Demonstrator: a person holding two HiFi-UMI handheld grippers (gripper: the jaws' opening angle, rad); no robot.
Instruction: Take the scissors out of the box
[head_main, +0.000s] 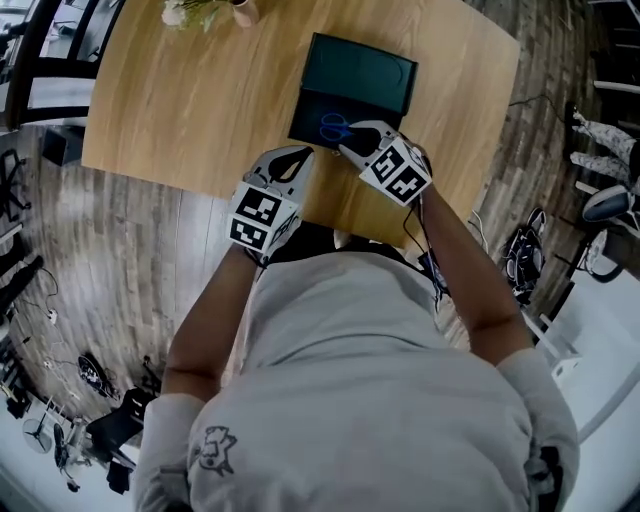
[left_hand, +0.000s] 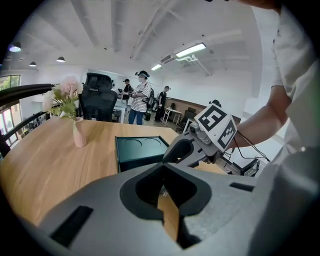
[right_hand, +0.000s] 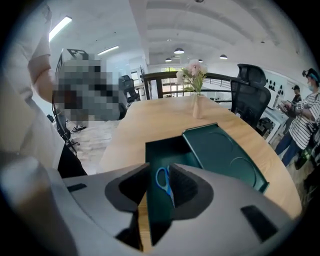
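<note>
Scissors (head_main: 334, 127) with blue loop handles lay flat inside the open dark green rectangular box (head_main: 305, 110) on the light wooden table (head_main: 180, 110). The box's matching green lid (head_main: 360, 72), marked with 2 round recesses, rested at its far side.

The right hand-held gripper (head_main: 352, 137) hung over the box, tilted downward. In the right gripper view its 2 jaws stood moderately apart, and the scissors (right_hand: 163, 181) showed in the gap between them on the floor of the box (right_hand: 165, 150). The pads did not press on the handles, and the right hand-held gripper (right_hand: 160, 170) held nothing.

The left hand-held gripper (head_main: 298, 152) sat just beside the box's near left corner, over the table's near edge. In its own view the left hand-held gripper (left_hand: 162, 167) had its tips together with nothing gripped, and only a sliver of wood showed through the hollow behind them. A pale pink vase (left_hand: 78, 134) of flowers stood further along the table.
</note>
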